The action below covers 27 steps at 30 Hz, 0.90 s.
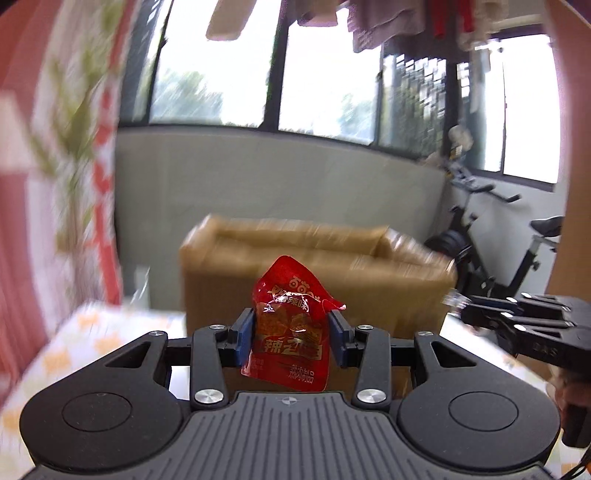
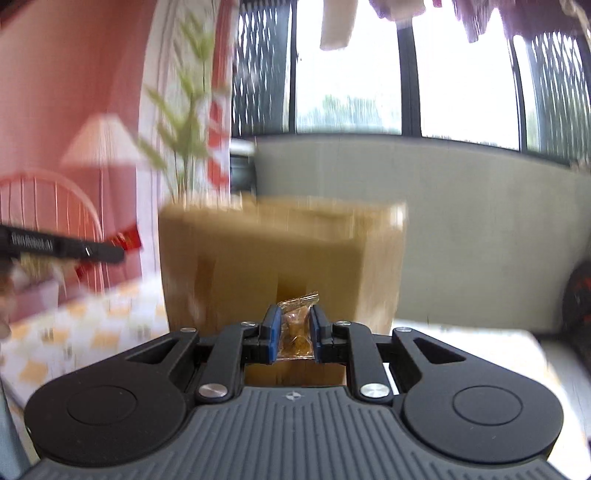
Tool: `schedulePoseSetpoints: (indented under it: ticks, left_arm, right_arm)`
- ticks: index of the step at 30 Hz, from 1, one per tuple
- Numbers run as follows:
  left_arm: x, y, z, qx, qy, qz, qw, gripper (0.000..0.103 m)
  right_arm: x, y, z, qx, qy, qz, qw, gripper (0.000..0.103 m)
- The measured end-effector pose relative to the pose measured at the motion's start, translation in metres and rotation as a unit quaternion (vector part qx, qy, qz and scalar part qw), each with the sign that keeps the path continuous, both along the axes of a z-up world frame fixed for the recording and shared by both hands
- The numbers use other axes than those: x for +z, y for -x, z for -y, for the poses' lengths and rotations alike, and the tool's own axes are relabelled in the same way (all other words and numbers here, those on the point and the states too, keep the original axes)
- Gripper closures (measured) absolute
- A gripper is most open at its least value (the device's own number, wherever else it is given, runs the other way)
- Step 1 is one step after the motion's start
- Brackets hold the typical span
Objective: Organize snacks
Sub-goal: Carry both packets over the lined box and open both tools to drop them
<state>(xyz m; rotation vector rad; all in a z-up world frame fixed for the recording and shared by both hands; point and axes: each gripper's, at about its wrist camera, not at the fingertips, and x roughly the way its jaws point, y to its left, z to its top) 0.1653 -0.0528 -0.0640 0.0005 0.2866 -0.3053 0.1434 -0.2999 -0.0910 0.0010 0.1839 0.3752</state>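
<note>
Bright windows [image 1: 325,74], grey low wall [image 1: 258,177], pink wall [image 2: 74,74], exercise bike [image 1: 491,251], hanging laundry [image 1: 388,22]

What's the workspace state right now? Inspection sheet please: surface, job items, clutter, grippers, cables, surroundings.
Surface: table under a white cloth with orange-yellow pattern; blurred.
Job's things: red snack packet in the left gripper; small clear-wrapped amber candy in the right gripper; open cardboard box ahead on the table.
Clutter: nothing seen.
Grippers: left gripper shut on the red snack packet; right gripper shut on the candy; both held in front of the box.
Cables: nothing seen clearly.
Surroundings: large windows, hanging laundry, exercise bike, leafy plant, pink wall with lamp.
</note>
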Motion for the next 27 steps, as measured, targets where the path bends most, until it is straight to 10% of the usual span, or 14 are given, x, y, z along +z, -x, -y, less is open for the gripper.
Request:
schedulePoseSetpoints:
  ticks: [7, 14, 17, 27]
  left_arm:
    - [0.046, -0.063, 0.037, -0.032, 0.035, 0.017, 0.9987, 0.058]
    - [0.026, -0.12, 0.066, 0.002, 0.008, -0.015, 0.9999, 0.044]
    - [0.012, -0.131, 0.066, 0.018, -0.009, -0.036, 0.9991, 0.039]
    - [0.011, -0.094, 0.023, 0.036, -0.014, -0.016, 0.9991, 0.033]
  right_arm:
    - [0.043, -0.05, -0.01, 0.01, 0.017, 0.032, 0.999, 0.085]
    - [0.033, -0.102, -0.019, -0.019, 0.014, -0.021, 0.999, 0.083]
    - [0.027, -0.1, -0.017, -0.032, 0.009, -0.018, 0.999, 0.053]
    - [0.015, -0.048, 0.011, -0.035, -0.023, 0.016, 0.999, 0.045]
